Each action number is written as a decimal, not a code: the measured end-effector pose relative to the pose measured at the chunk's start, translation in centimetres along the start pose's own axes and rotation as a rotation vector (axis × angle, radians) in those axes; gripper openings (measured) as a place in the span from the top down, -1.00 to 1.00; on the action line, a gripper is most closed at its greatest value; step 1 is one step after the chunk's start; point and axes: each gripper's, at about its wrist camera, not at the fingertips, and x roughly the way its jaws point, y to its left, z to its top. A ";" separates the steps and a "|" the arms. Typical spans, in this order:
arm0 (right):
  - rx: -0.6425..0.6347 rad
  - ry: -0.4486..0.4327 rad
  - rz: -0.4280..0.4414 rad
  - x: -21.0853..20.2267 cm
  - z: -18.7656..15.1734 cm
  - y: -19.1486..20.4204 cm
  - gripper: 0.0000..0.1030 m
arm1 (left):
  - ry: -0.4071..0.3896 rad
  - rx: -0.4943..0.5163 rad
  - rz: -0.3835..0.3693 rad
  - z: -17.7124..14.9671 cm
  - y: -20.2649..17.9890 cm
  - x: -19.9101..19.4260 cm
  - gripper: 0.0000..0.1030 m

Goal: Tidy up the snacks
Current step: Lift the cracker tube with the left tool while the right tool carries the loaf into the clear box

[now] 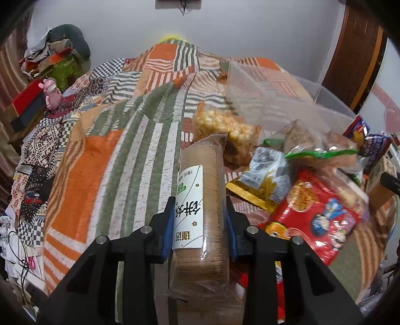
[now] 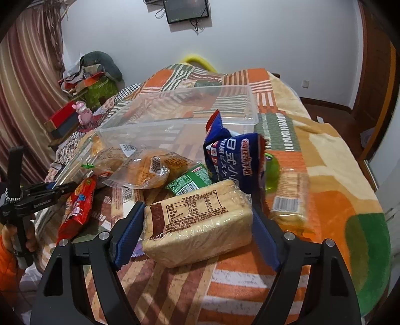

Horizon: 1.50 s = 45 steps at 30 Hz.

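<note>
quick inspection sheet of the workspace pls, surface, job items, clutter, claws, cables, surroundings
surface: bed under a patchwork blanket, orange, green and white.
job's things: snack packs heaped in front of an empty clear plastic bin; red snack bag; blue biscuit bag.
clutter: boxes and clothes piled at far left; pink toy.
claws: left claw shut on a round biscuit roll; right claw straddles a square cracker pack, contact unclear.
cables: wires hanging below a wall screen.
surroundings: striped curtain, white wall, wooden door.
</note>
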 end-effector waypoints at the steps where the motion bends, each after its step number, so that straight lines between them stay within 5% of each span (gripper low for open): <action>1: 0.000 -0.006 0.002 -0.2 0.1 -0.1 -0.53 | -0.011 -0.005 -0.004 0.1 0.0 -0.6 0.32; 15: -0.067 -0.206 0.007 -4.8 4.5 1.3 -0.53 | -0.201 0.025 -0.068 4.4 -4.2 -7.8 0.32; 27: -0.110 -0.279 -0.024 -2.8 8.8 2.3 -0.53 | -0.258 0.080 -0.132 9.4 -8.7 -6.9 0.32; 34: -0.122 -0.251 -0.061 0.7 10.7 2.3 -0.53 | -0.237 0.097 -0.139 11.8 -10.2 -3.9 0.32; 45: -0.155 -0.064 -0.075 6.1 12.4 1.6 -0.53 | -0.123 0.119 -0.128 15.1 -10.9 2.5 0.32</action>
